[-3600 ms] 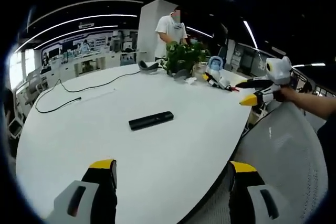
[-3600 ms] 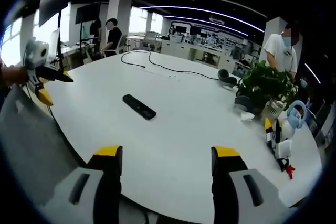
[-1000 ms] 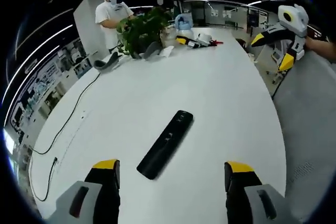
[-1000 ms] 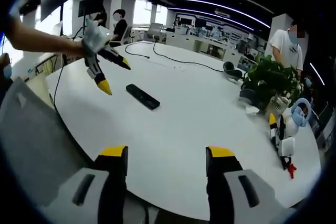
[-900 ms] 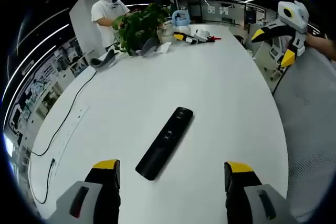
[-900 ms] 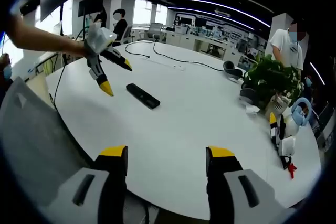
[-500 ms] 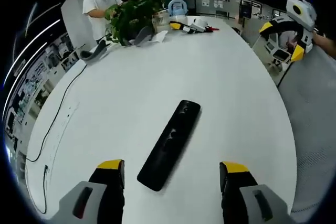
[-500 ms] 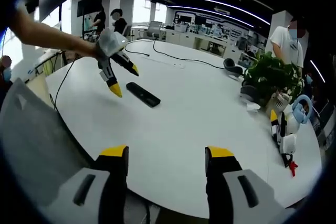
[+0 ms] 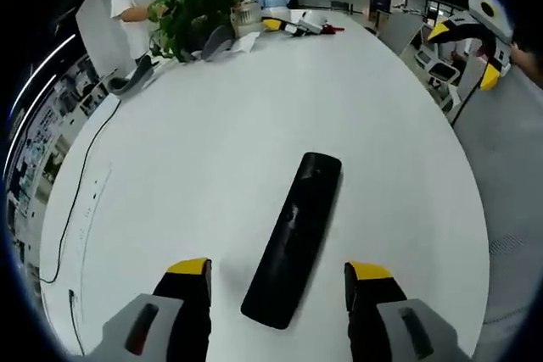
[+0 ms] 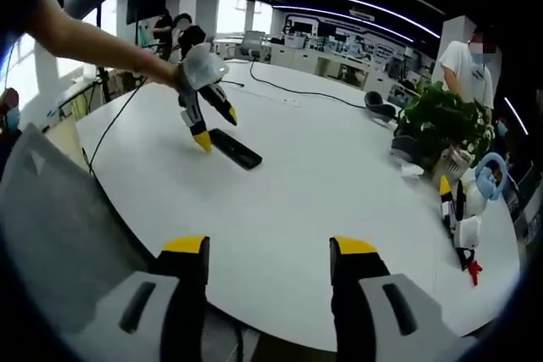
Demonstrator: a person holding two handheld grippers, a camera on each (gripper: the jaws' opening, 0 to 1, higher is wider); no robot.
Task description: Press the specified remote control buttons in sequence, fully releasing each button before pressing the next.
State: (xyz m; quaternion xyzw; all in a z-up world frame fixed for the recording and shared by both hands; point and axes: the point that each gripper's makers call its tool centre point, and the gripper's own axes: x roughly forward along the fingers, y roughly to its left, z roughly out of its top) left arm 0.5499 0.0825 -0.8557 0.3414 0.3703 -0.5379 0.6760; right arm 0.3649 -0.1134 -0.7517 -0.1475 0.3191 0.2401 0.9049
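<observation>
A long black remote [image 9: 295,236] lies flat on the round white table [image 9: 170,158]. My left gripper [image 9: 278,271] is open and hovers low over it, and the remote's near end sits between the two yellow-tipped jaws. In the right gripper view the same left gripper [image 10: 216,127], held by a person's arm, points down at the remote [image 10: 236,150]. My right gripper [image 10: 270,247] is open and holds nothing, back near the table's [image 10: 339,184] front edge. It also appears far off at the table's rim as the right gripper [image 9: 475,27].
A potted plant [image 9: 193,6] [image 10: 437,129], grey headphones [image 9: 129,82] and a cluster of small tools [image 10: 458,214] stand at the far side. A black cable [image 9: 75,201] trails across the table. A person in white [image 10: 462,65] stands behind. A grey mesh chair [image 10: 51,226] is close.
My left gripper has moved forward and down onto the remote, whose near end now lies between its jaws. The right gripper has stayed almost still.
</observation>
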